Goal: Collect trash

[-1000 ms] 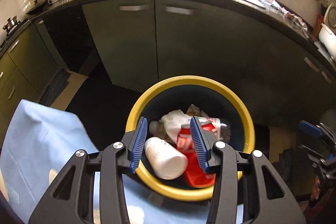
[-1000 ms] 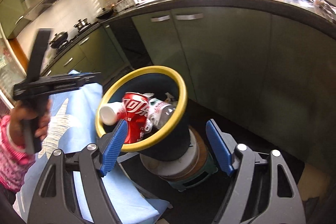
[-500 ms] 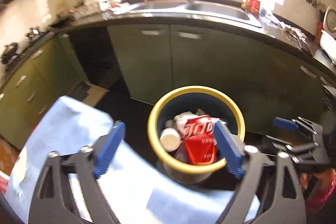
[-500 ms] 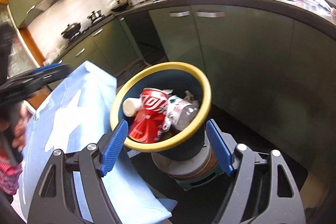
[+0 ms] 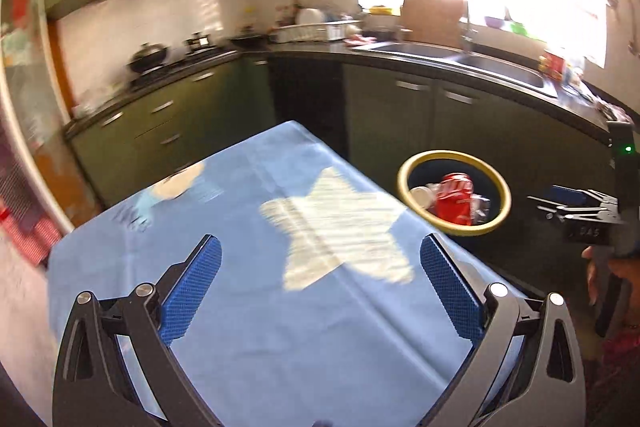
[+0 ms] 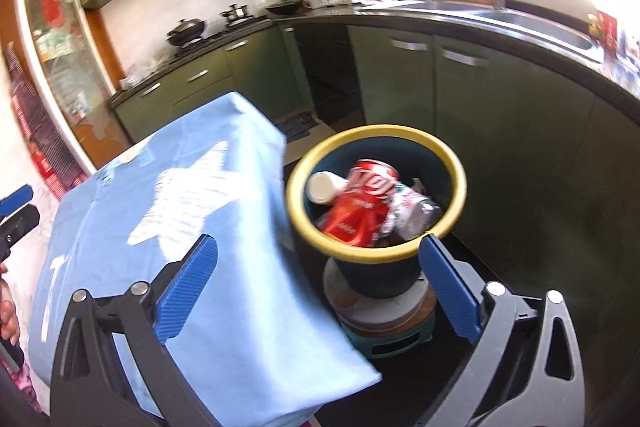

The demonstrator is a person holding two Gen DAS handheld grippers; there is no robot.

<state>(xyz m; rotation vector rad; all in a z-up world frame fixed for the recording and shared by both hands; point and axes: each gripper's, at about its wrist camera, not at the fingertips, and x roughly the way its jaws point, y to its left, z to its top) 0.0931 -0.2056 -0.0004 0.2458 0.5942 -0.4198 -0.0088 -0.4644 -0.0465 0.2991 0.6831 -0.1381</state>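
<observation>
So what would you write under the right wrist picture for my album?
Open right gripper above a yellow-rimmed bin of trash beside a blue cloth.

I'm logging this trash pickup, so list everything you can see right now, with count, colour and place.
Round bin with yellow rim: one, dark blue, on a stand beside the table.
Crushed red drink can: one, inside the bin.
White plastic bottle: one, inside the bin, left of the can.
Clear crumpled bottle: one, inside the bin, right of the can.
Light blue tablecloth with white star: one, covering the table.
Left tongs: blue pads, open, empty, over the cloth.
Right tongs: blue pads, open, empty, near the bin.
</observation>
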